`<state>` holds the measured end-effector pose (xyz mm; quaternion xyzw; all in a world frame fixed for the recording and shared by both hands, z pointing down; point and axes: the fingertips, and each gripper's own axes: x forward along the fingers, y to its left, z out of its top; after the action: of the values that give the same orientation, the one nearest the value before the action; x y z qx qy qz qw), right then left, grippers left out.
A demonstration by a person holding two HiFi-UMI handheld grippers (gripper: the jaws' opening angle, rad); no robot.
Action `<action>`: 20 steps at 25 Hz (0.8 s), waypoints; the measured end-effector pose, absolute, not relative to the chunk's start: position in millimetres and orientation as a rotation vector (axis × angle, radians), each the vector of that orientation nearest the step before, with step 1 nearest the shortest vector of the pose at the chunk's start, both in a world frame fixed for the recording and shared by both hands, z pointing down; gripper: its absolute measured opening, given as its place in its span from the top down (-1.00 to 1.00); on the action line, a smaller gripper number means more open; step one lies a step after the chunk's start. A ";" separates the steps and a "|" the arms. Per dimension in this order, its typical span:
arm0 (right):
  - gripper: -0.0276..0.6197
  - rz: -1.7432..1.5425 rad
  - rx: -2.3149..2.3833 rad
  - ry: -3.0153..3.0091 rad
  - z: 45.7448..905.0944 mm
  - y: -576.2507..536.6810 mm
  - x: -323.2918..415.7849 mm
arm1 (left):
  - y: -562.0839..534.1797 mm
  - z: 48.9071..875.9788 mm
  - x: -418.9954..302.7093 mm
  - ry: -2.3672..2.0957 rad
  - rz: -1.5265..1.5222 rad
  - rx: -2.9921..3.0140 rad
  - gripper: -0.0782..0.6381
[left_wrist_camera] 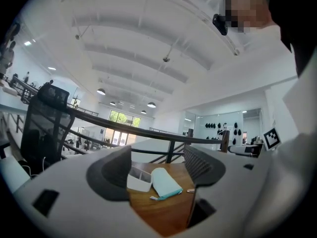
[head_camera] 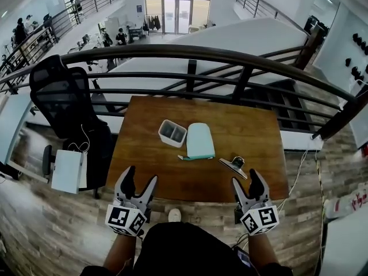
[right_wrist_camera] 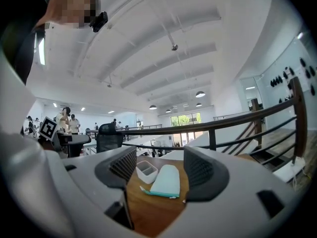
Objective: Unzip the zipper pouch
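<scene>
A mint-green zipper pouch (head_camera: 200,140) lies flat in the middle of the wooden table (head_camera: 259,137), its zipper edge towards me. Both grippers hover at the table's near edge, well short of the pouch. My left gripper (head_camera: 141,177) is open and holds nothing. My right gripper (head_camera: 246,179) is also open and holds nothing. In the left gripper view the pouch (left_wrist_camera: 166,182) shows between the jaws of the left gripper (left_wrist_camera: 158,165), far off. In the right gripper view the pouch (right_wrist_camera: 166,181) lies ahead of the right gripper (right_wrist_camera: 161,170).
A white two-compartment box (head_camera: 172,133) stands touching the pouch's left side. A binder clip (head_camera: 236,164) lies to the pouch's right, in front of my right gripper. A dark railing (head_camera: 190,53) runs behind the table. A black office chair (head_camera: 66,105) stands to the left.
</scene>
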<state>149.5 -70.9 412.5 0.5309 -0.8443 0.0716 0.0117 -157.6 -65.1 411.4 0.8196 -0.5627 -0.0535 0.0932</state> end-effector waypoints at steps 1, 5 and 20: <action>0.03 0.230 1.647 -2.631 414.8 -75.9 144.4 | -70.6 412.2 -159.7 -1.661 -0.158 2.438 -0.12; 0.04 0.303 1.652 -2.636 421.7 -86.2 129.4 | -83.7 419.1 -165.7 -1.610 -0.131 2.466 -0.12; 0.06 0.506 1.581 -2.500 503.1 -127.2 118.8 | -134.0 478.9 -144.4 -1.445 0.086 2.488 -0.12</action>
<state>118.8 -127.2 503.1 0.5255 -0.8310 0.1683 0.0701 -144.4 -134.0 478.9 0.8568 -0.4977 0.0296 0.1314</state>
